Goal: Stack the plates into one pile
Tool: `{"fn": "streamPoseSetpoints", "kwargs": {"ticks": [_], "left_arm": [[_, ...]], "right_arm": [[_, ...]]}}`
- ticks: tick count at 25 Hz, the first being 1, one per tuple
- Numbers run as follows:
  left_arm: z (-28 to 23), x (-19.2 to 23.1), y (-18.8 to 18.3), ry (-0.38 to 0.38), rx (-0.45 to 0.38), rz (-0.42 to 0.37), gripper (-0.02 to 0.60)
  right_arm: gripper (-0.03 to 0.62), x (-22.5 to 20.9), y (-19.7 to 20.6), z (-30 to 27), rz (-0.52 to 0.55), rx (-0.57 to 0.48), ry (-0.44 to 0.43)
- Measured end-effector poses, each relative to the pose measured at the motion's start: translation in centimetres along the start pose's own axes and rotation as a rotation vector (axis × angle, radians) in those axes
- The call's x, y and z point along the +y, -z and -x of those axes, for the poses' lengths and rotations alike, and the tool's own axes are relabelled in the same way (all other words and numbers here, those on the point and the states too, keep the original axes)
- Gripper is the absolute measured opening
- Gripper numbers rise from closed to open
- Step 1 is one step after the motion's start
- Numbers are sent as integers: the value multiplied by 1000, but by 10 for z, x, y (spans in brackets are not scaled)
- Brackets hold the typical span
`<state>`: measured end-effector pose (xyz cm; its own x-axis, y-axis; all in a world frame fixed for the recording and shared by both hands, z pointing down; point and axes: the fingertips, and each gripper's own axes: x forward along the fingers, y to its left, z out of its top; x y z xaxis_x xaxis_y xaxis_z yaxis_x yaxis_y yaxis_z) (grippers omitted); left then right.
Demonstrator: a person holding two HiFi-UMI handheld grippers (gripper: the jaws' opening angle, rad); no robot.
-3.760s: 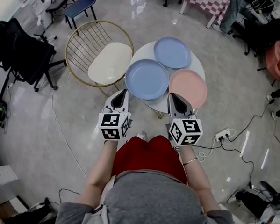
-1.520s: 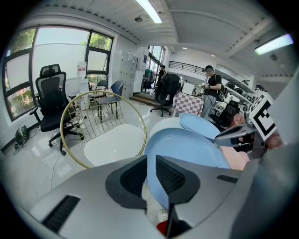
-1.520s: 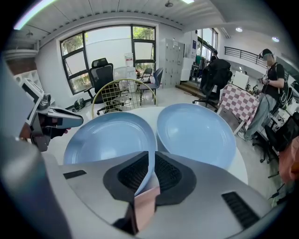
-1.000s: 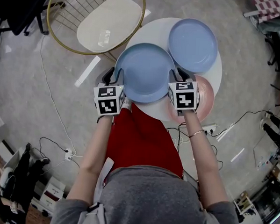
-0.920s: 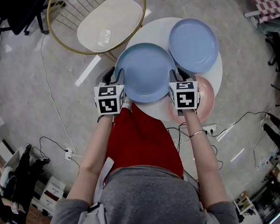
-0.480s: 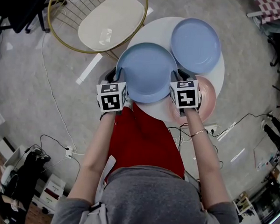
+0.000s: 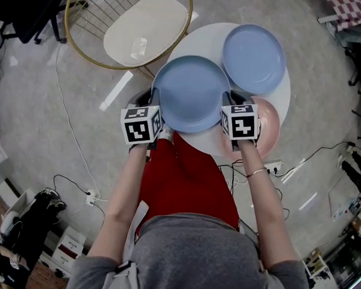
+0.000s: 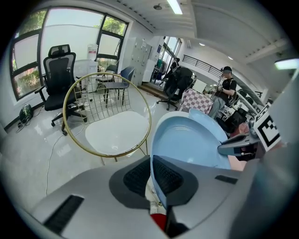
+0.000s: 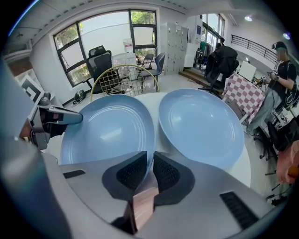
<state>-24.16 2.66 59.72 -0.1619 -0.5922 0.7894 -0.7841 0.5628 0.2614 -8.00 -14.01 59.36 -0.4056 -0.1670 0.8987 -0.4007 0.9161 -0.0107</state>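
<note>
Three plates lie on a round white table (image 7: 192, 42): a near blue plate (image 7: 191, 93), a far blue plate (image 7: 254, 58) and a pink plate (image 7: 267, 124). My left gripper (image 7: 151, 100) sits at the near blue plate's left rim. Its jaws have just been closing, and in the left gripper view (image 8: 150, 163) the pads press on that rim of the near blue plate (image 8: 187, 140). My right gripper (image 7: 230, 101) is at the same plate's right rim, above the pink plate's edge. In the right gripper view (image 9: 149, 156) it is shut on the near blue plate (image 9: 107, 130); the far blue plate (image 9: 201, 123) lies beyond.
A gold wire chair with a cream seat (image 7: 147, 24) stands close to the table's left. Cables and a power strip (image 7: 273, 167) lie on the floor to the right, and a black office chair (image 7: 25, 6) stands at the far left.
Both grippers came forward from short of the table to the near blue plate's two rims. In the last second the left gripper rolled a little and closed on the rim; the right stayed put.
</note>
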Motion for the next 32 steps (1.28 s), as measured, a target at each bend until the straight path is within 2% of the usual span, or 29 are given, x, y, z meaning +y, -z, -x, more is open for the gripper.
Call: {"fn": "streamPoseSetpoints", "kwargs": {"ticks": [4,14,19,25,32], "left_arm": [[8,2,-7,4,-19,-2,29],[39,1,-32,12,-95,-63,29],[54,-4,-47,29,-142,-123,30],[67,-25,-64,87,-166,-190,29],[73,-86,-77,203,-176,-311,29]], "right_arm": [[61,5,-3,9,-10,-20,6],[57,15,-18,45,-66,-112,61],[55,20,-19,68,-111,-167,94],[57,16,-9,99,-180,-223,141],[57,-13,26,143,-303,-271,242]]}}
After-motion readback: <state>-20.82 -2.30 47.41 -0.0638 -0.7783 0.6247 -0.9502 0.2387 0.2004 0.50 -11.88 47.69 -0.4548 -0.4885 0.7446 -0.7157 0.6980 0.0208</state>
